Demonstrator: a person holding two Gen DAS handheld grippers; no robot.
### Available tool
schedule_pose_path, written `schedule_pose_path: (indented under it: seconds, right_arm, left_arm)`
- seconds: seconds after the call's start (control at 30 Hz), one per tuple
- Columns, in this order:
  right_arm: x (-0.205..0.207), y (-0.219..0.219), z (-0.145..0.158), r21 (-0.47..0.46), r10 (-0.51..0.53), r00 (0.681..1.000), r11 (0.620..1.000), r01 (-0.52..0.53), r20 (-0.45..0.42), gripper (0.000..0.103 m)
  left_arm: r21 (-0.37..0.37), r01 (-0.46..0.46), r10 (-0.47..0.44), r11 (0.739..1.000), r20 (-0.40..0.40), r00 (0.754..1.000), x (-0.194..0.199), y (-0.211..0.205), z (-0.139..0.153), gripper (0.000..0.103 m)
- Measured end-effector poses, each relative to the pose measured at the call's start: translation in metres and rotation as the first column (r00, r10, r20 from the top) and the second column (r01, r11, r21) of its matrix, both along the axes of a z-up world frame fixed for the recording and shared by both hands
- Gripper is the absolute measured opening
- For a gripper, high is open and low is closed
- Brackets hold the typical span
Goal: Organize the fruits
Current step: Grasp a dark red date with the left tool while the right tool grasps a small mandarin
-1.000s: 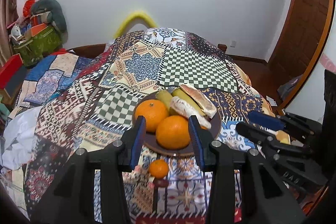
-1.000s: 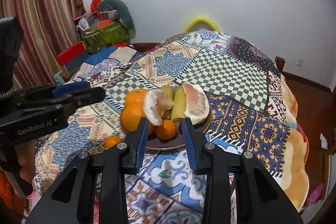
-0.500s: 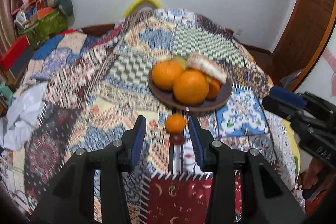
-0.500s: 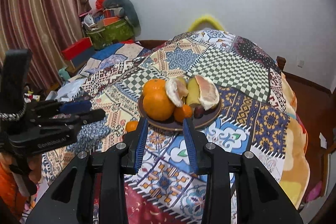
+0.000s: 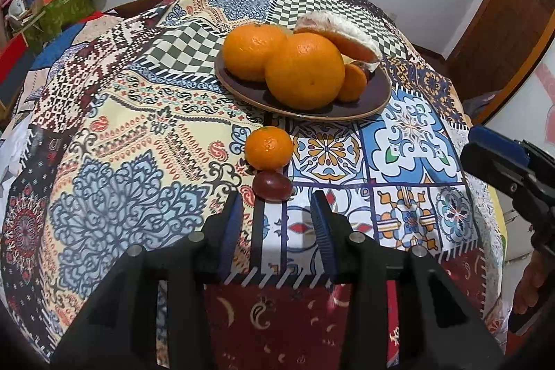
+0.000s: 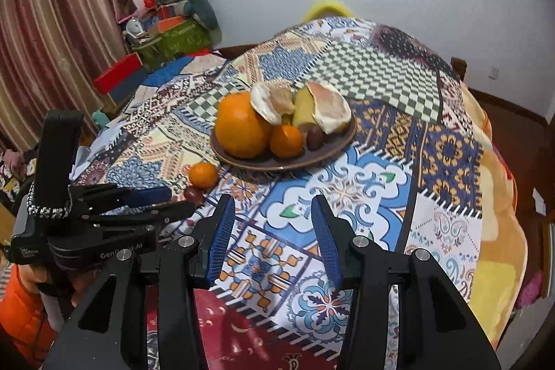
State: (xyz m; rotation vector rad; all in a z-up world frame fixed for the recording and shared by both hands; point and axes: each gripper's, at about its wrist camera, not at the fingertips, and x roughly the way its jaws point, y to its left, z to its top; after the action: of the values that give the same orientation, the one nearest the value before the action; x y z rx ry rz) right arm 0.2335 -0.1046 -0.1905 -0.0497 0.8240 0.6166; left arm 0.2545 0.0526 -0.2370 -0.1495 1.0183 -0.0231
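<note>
A dark brown plate (image 5: 376,99) (image 6: 333,148) on the patterned tablecloth holds two large oranges (image 5: 303,70) (image 6: 239,127), a small tangerine (image 6: 286,141), pomelo pieces (image 6: 329,111), a banana and a dark date. On the cloth in front of the plate lie a small tangerine (image 5: 269,148) (image 6: 203,175) and a dark red date (image 5: 272,185) (image 6: 193,195). My left gripper (image 5: 277,217) is open and empty, just short of the date. My right gripper (image 6: 272,217) is open and empty, above the cloth to the right of them.
The table (image 6: 451,141) is round with a patchwork cloth hanging over its edges. A cluttered green box (image 6: 170,40) and red boxes stand at the back left by a curtain. A wooden door (image 5: 503,6) is at the right.
Both grippers have pulled back from the plate toward the near table edge and lowered. The left one now points at the loose tangerine and date. Both stayed open.
</note>
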Motion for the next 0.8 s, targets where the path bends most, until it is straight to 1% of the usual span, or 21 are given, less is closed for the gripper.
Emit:
schedule_pose_path:
  seconds: [0.17, 0.4, 0.53, 0.8]
  right_arm:
    - [0.004, -0.002, -0.009, -0.004, -0.008, 1.000, 1.000, 0.008, -0.019, 0.042]
    - [0.008, 0.005, -0.020, -0.025, 0.012, 0.999, 1.000, -0.013, -0.046, 0.042]
    - [0.006, 0.015, -0.020, -0.029, 0.035, 0.998, 0.999, -0.037, -0.045, 0.042]
    - [0.006, 0.053, -0.022, -0.054, 0.114, 0.992, 0.992, -0.117, -0.045, 0.042]
  left_arm:
    - [0.005, -0.003, 0.003, 1.000, -0.014, 1.000, 0.010, -0.001, -0.010, 0.029]
    - [-0.024, -0.011, 0.011, 1.000, 0.009, 1.000, 0.006, 0.005, -0.012, 0.026]
    - [-0.015, -0.024, 0.024, 1.000, 0.024, 0.999, -0.004, 0.010, -0.007, 0.026]
    - [-0.007, -0.067, 0.067, 0.998, 0.072, 0.995, -0.028, 0.039, 0.009, 0.026]
